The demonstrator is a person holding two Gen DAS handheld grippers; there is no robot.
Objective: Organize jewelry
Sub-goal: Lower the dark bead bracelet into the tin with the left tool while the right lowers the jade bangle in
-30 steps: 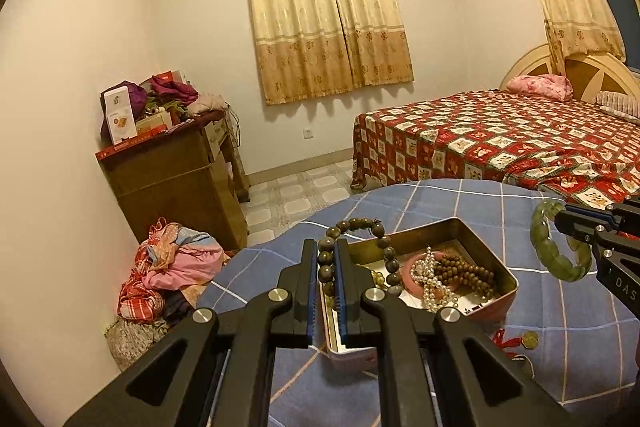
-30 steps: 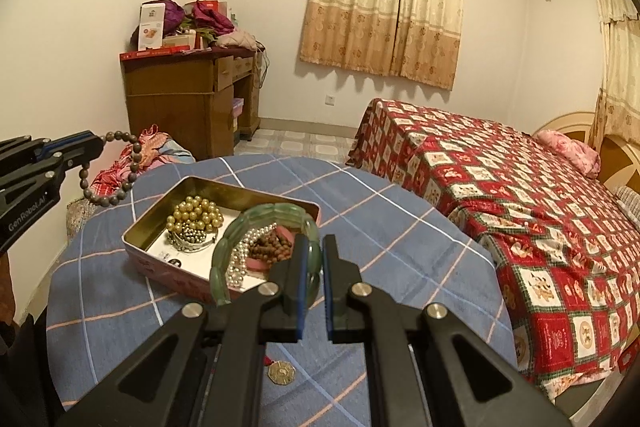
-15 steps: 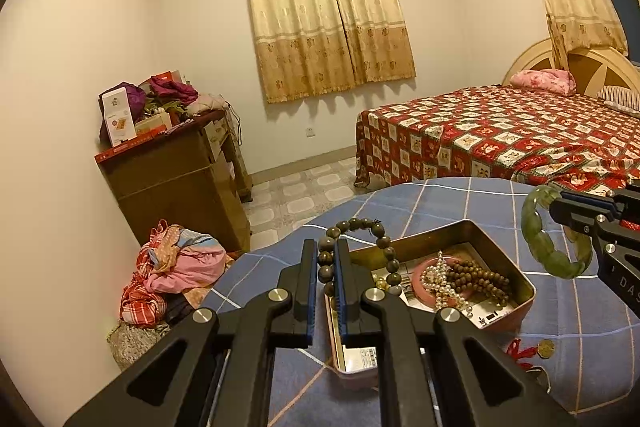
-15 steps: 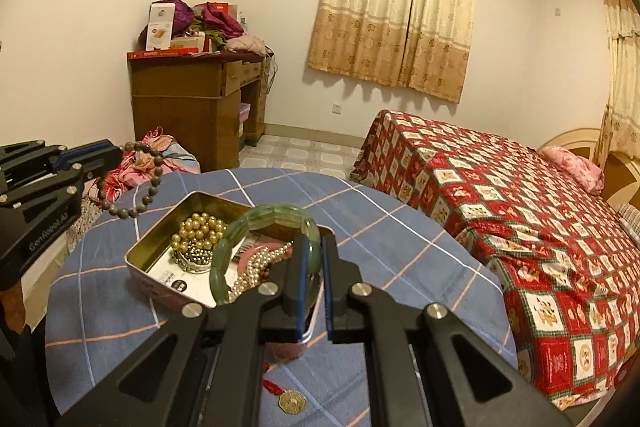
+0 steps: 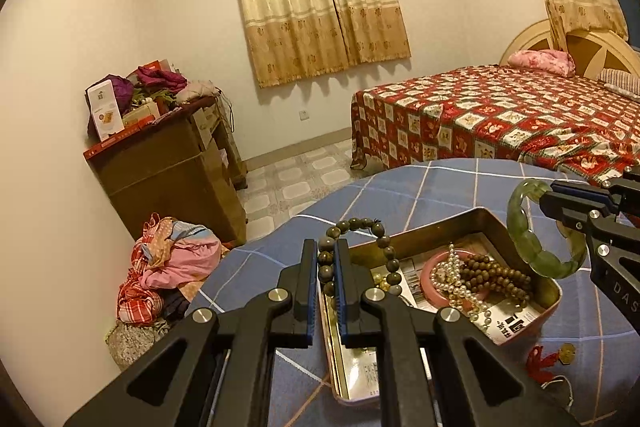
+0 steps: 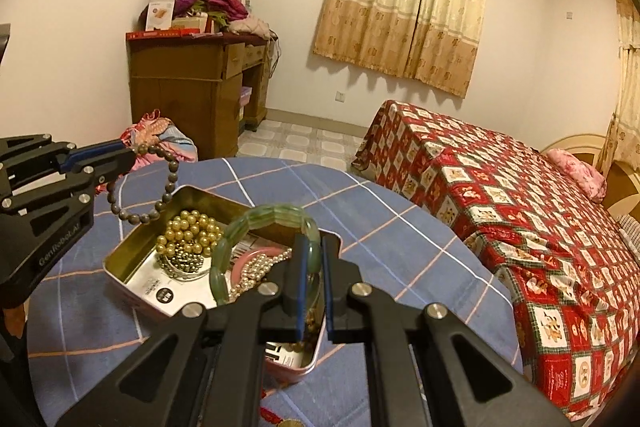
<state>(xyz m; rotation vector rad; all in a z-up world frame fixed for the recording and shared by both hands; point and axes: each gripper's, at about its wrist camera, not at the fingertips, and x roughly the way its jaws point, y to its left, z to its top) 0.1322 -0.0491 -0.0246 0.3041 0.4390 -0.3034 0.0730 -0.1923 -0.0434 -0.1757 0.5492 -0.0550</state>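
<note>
My left gripper (image 5: 327, 251) is shut on a dark wooden bead bracelet (image 5: 384, 247) and holds it above the near left end of an open pink tin (image 5: 554, 301). It also shows in the right wrist view (image 6: 132, 153) with the bracelet (image 6: 170, 183) hanging. My right gripper (image 6: 312, 247) is shut on a green jade bangle (image 6: 256, 217) above the tin (image 6: 132, 289), and shows in the left wrist view (image 5: 546, 199) with the bangle (image 5: 524, 235). The tin holds pearls (image 5: 460, 291), brown beads (image 5: 500, 275), gold beads (image 6: 188, 231) and a pink bangle (image 5: 428, 275).
The tin sits on a round table with a blue checked cloth (image 6: 400, 239). A red tassel charm with a coin (image 5: 552, 361) lies on the cloth near the tin. Beyond are a bed (image 6: 520, 195), a wooden dresser (image 6: 192, 83) and a heap of clothes (image 5: 168, 275) on the floor.
Both grippers have moved closer over the tin, each still holding its bracelet. The green bangle now hangs over the tin's right end.
</note>
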